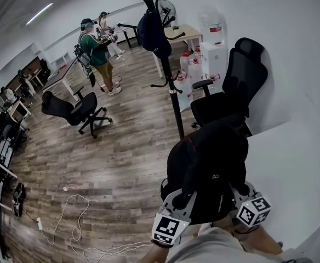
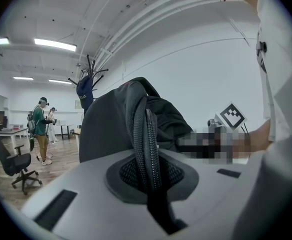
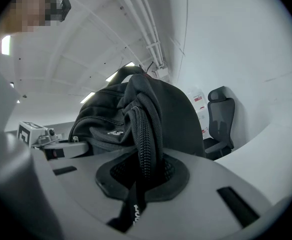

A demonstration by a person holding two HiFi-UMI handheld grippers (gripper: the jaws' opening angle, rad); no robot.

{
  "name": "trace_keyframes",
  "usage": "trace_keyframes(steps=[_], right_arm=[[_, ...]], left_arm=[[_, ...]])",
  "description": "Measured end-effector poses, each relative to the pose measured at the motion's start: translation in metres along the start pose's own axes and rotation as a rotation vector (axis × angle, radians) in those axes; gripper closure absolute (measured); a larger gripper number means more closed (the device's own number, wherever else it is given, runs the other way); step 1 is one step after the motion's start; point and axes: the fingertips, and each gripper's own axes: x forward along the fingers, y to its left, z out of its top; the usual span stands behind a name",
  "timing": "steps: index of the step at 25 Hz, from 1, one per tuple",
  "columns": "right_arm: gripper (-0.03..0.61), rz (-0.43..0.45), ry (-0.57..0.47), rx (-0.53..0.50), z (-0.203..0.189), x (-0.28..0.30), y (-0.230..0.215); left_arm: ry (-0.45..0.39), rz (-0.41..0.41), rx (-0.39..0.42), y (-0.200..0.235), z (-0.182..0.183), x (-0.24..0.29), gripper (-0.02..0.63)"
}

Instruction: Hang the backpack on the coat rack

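A black backpack (image 1: 209, 163) hangs in the air in front of me, carried between both grippers. My left gripper (image 1: 184, 199) is shut on one ribbed shoulder strap (image 2: 148, 149), which runs up out of its jaws. My right gripper (image 1: 239, 193) is shut on the other strap (image 3: 146, 134). The backpack's body (image 2: 111, 129) fills the middle of both gripper views. The black coat rack (image 1: 173, 92) stands just ahead on the wood floor, with a dark blue bag (image 1: 152, 34) hanging from an upper hook. In the left gripper view the coat rack (image 2: 88, 79) shows beyond the backpack.
A black office chair (image 1: 234, 86) stands right of the rack, by a white table (image 1: 291, 163). Water bottles (image 1: 190, 64) and a dispenser (image 1: 213, 34) sit behind. Another chair (image 1: 75, 111) and two people (image 1: 97, 53) are at the left. A cable (image 1: 75, 223) lies on the floor.
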Motion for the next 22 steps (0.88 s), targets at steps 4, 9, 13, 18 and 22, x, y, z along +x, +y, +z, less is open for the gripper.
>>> trace_keyframes(steps=[4, 9, 13, 18, 22], right_arm=[[0.549, 0.020, 0.005, 0.001, 0.016, 0.029, -0.029], [0.549, 0.039, 0.005, -0.019, 0.032, 0.059, -0.055], [0.549, 0.049, 0.018, -0.028, 0.036, 0.086, -0.080], [0.549, 0.046, 0.055, -0.032, 0.032, 0.117, -0.102], [0.549, 0.032, 0.079, -0.029, 0.023, 0.148, -0.117]], left_arm=[[0.008, 0.022, -0.012, 0.019, 0.002, 0.038, 0.588], [0.013, 0.044, -0.012, 0.038, 0.005, 0.073, 0.588], [0.021, 0.063, -0.008, 0.056, -0.002, 0.105, 0.588], [0.036, 0.076, -0.021, 0.079, -0.015, 0.134, 0.588], [0.055, 0.082, -0.036, 0.099, -0.030, 0.153, 0.588]])
